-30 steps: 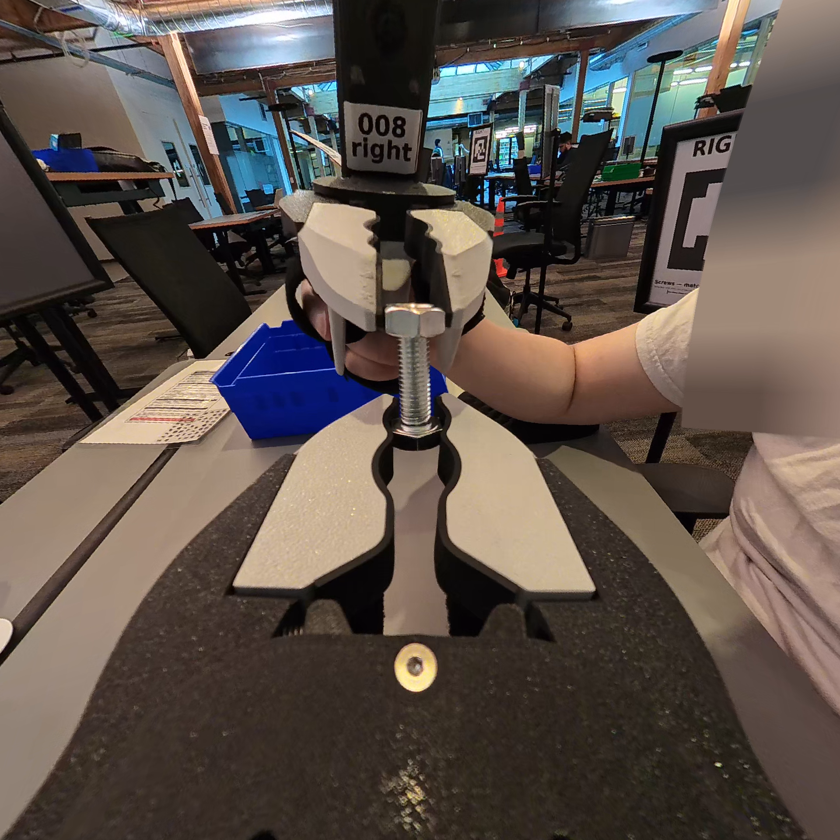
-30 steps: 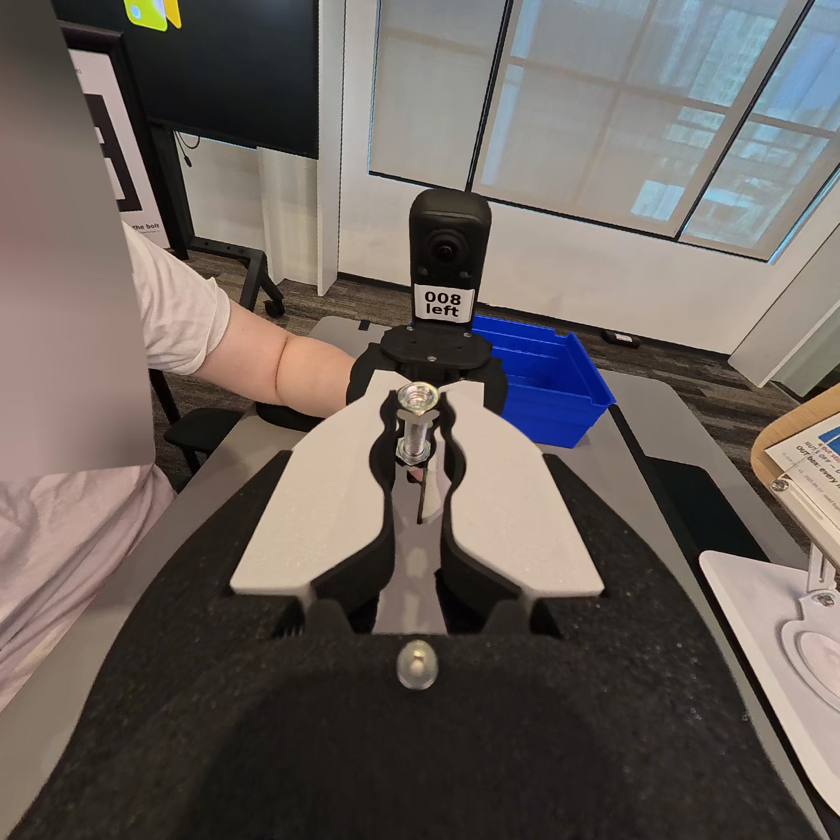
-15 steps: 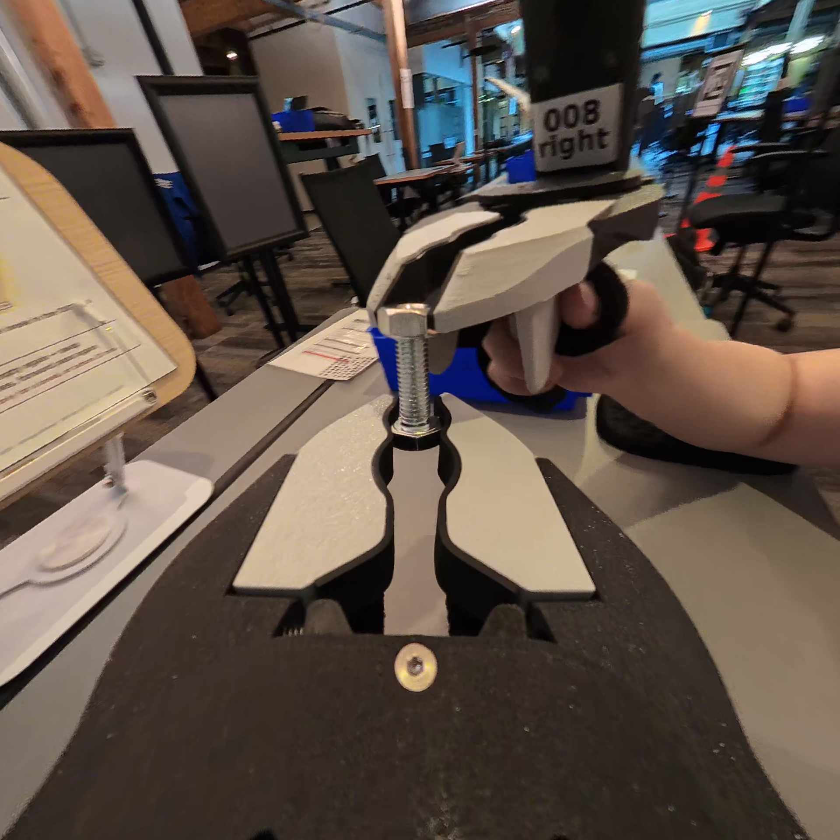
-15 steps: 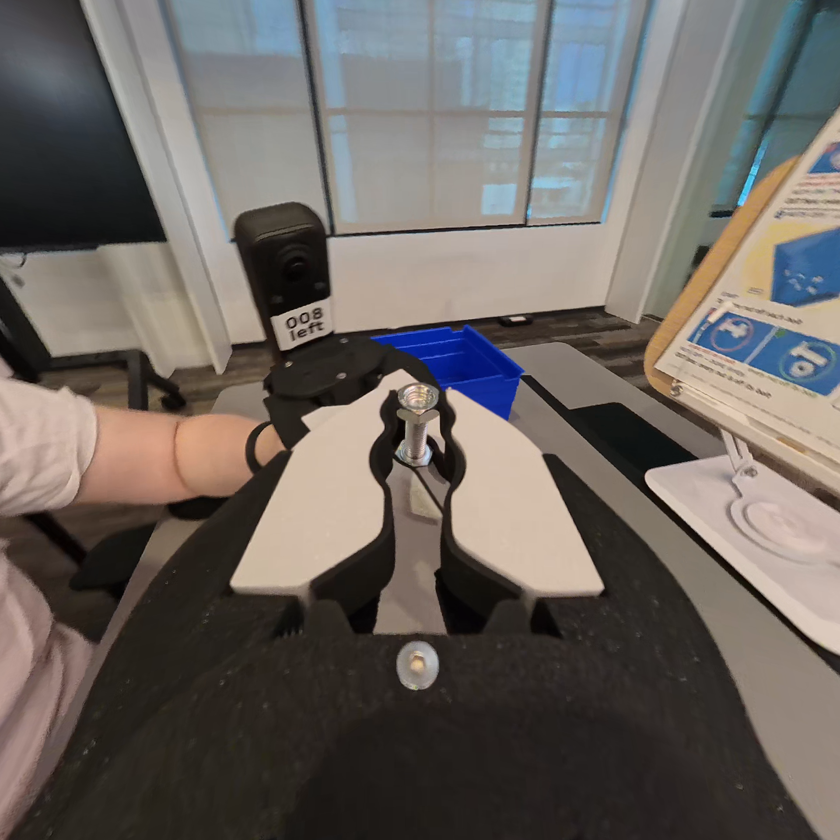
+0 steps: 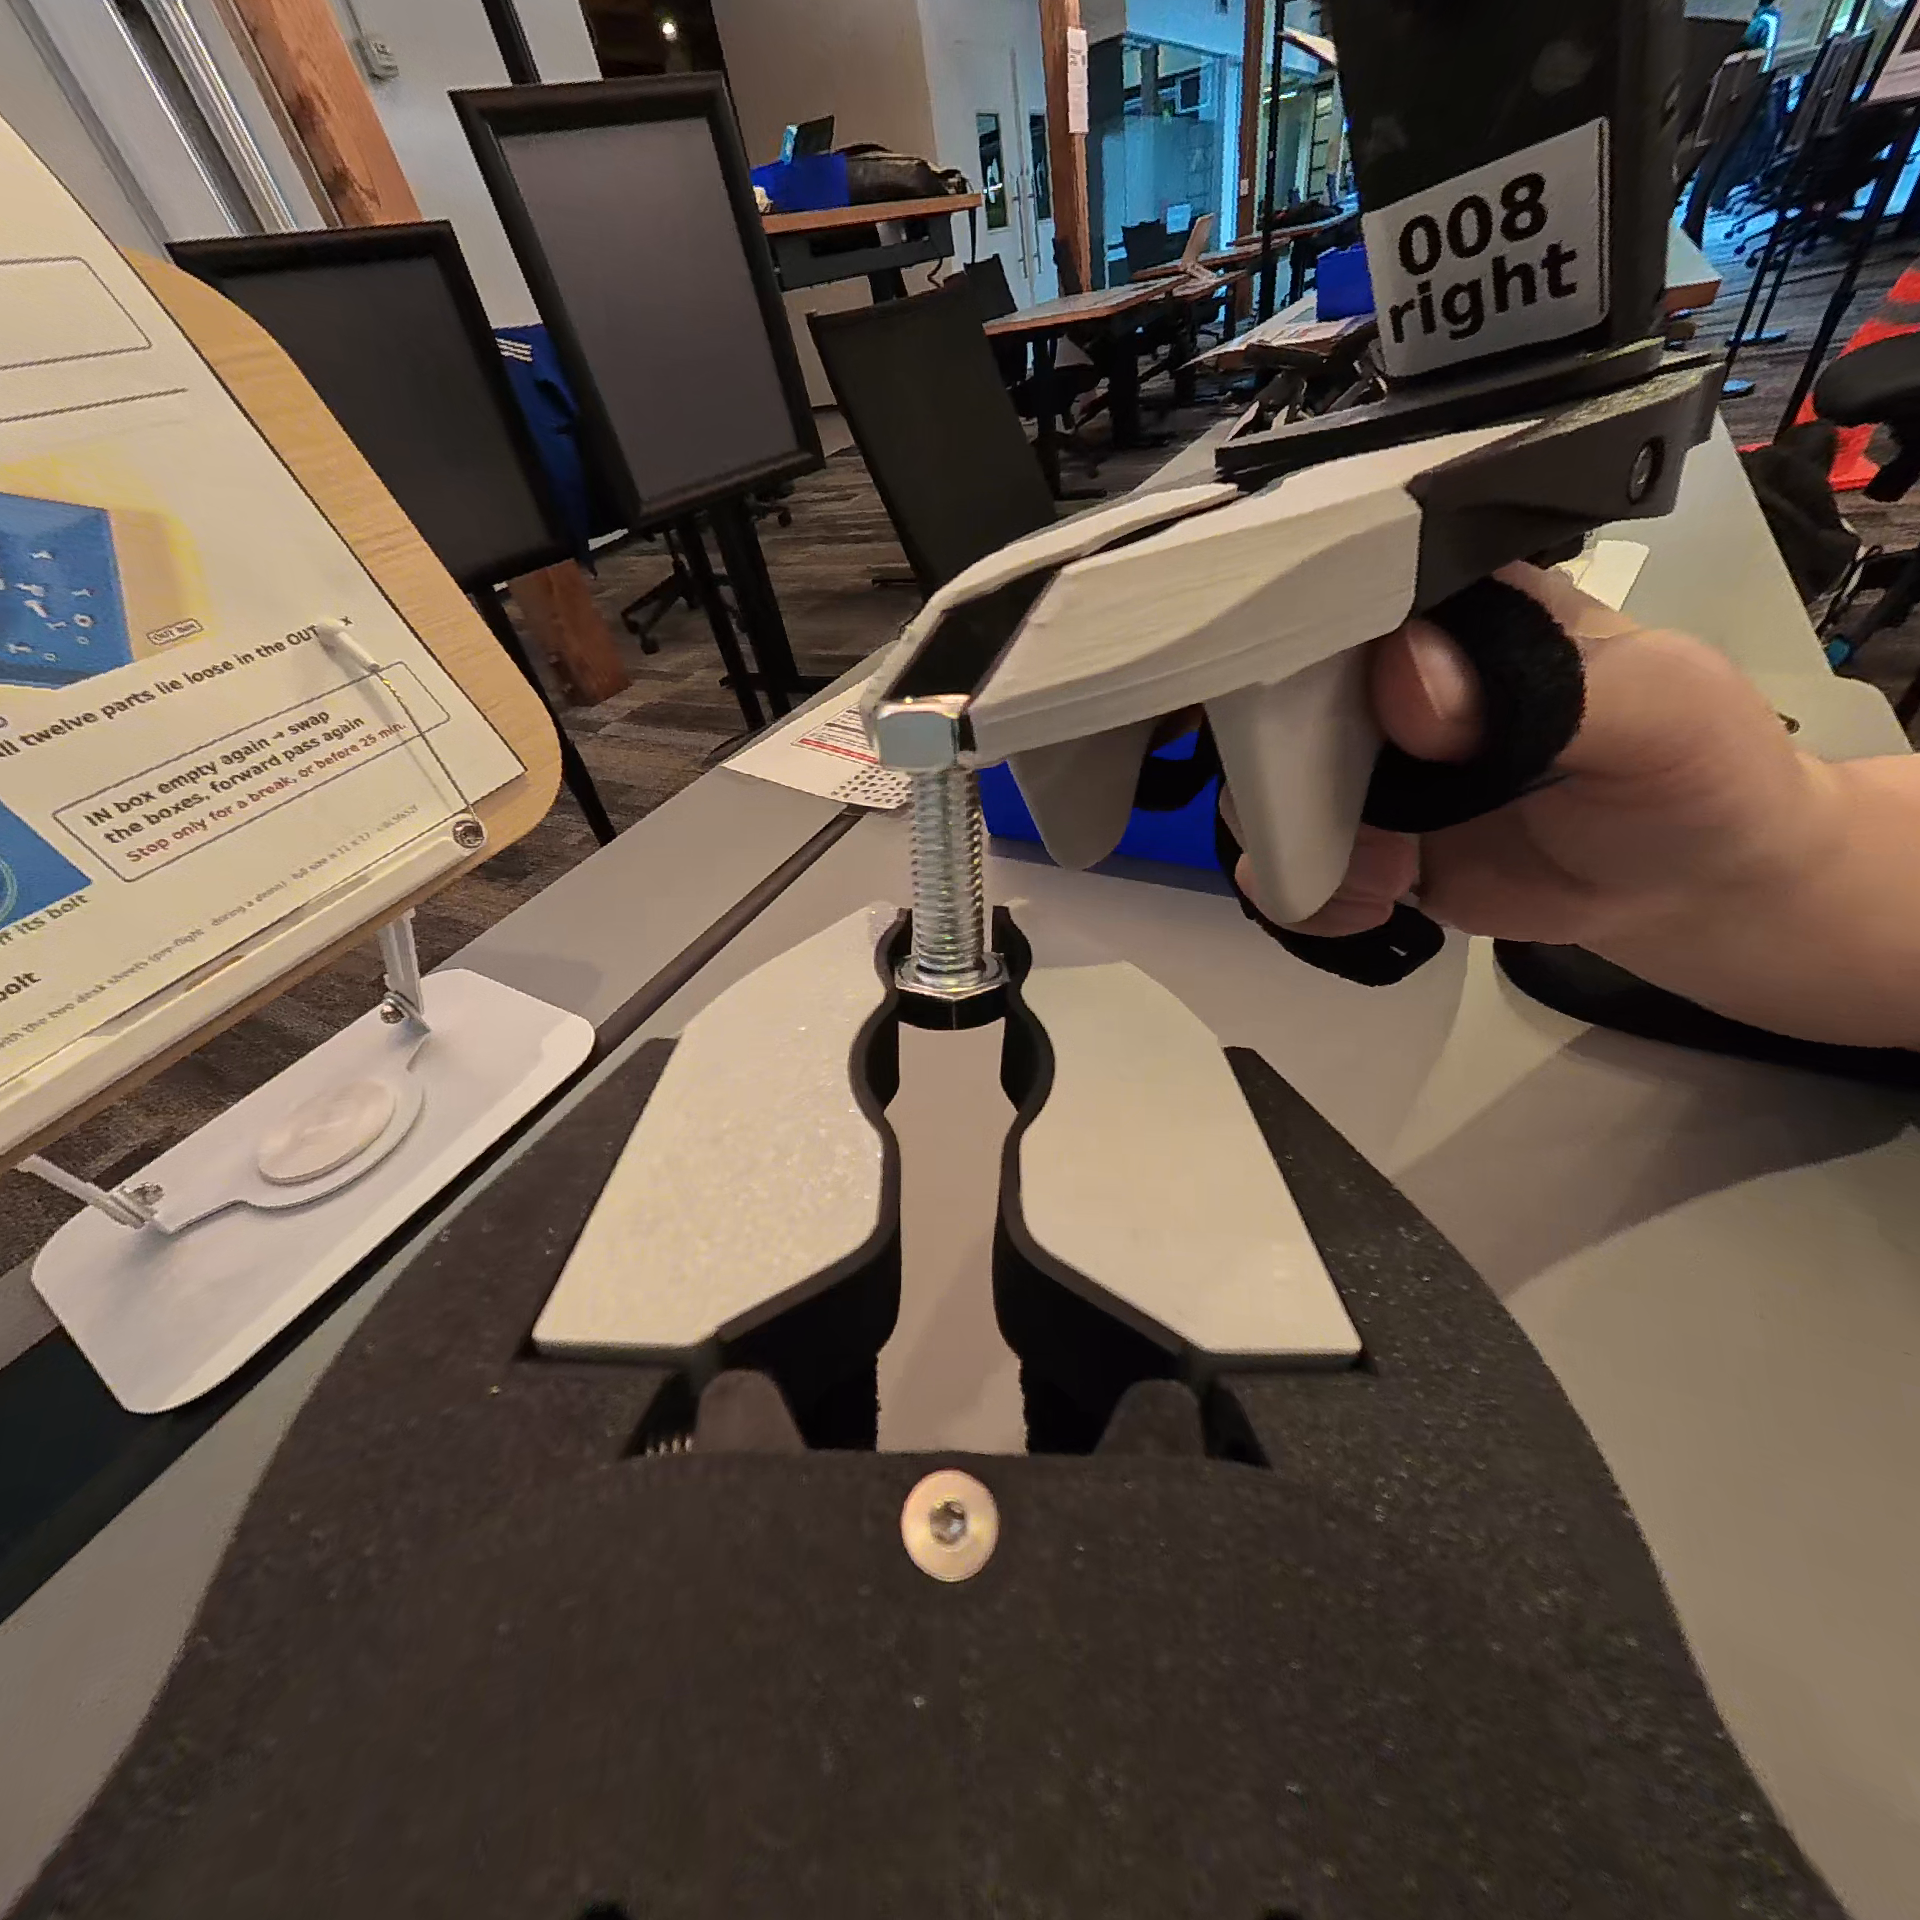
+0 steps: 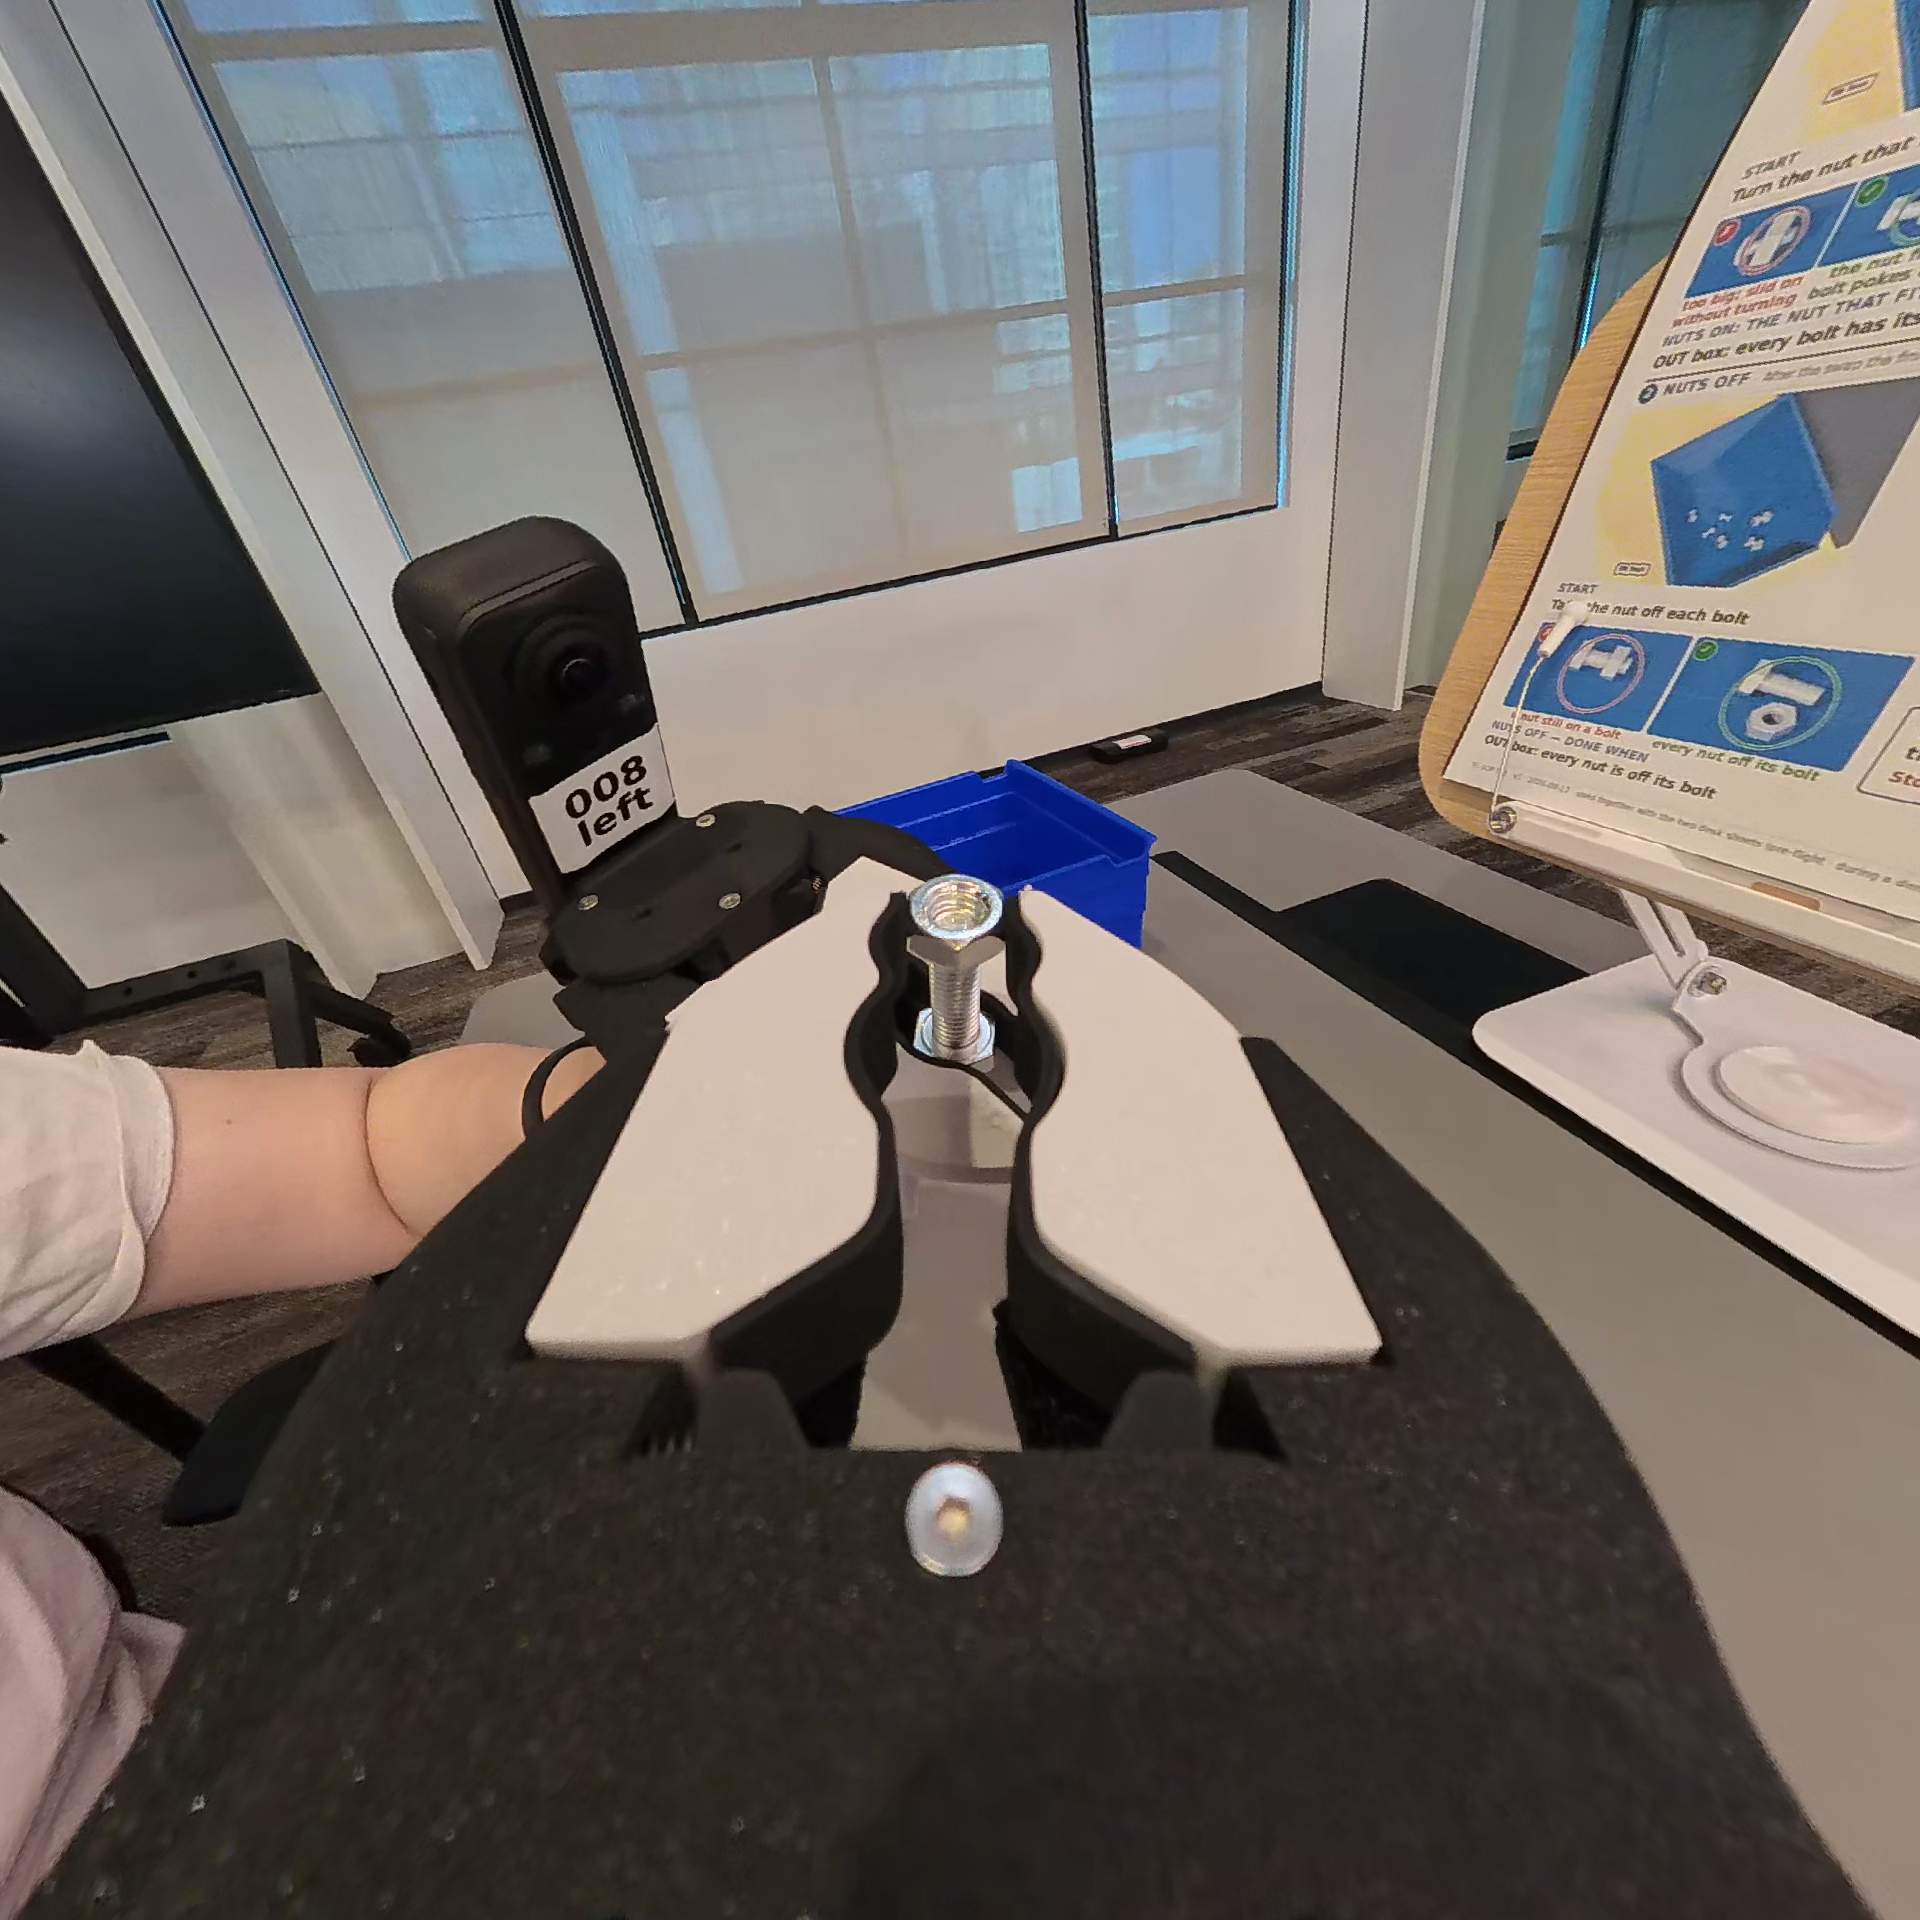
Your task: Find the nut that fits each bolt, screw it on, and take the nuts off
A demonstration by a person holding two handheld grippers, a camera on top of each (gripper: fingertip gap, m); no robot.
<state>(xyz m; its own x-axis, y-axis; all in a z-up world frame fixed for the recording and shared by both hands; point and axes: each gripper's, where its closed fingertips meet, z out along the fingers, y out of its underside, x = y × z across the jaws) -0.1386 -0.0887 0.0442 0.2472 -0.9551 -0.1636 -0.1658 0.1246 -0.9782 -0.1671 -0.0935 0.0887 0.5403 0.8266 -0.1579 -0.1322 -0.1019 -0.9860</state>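
Observation:
A silver hex bolt [image 5: 943, 852] stands upright between my two grippers above the grey table [image 5: 1662, 1195]. My left gripper [image 5: 951, 961] is shut on the nut [image 5: 948, 979] at the bolt's lower end. My right gripper [image 5: 935, 717], coming in from the right, is shut on the bolt's hex head [image 5: 920, 729]. In the right wrist view my right gripper [image 6: 954, 925] clamps the head [image 6: 954, 916] at its tips. The threaded shaft [image 6: 954, 1003] runs down to the nut [image 6: 954, 1039]. The left gripper's black body and camera [image 6: 644, 831] lie behind.
A blue bin [image 6: 997, 842] stands on the table behind the grippers, also seen in the left wrist view [image 5: 1091, 821]. An instruction board on a white stand [image 5: 208, 779] is at the table's edge [image 6: 1714, 520]. A printed sheet [image 5: 831, 753] lies near the bin. The person's forearm [image 6: 395, 1164] reaches in.
Both grippers have swung around the bolt's axis while still holding it. The right gripper now comes in from the side instead of head-on. The instruction board has come into both views.

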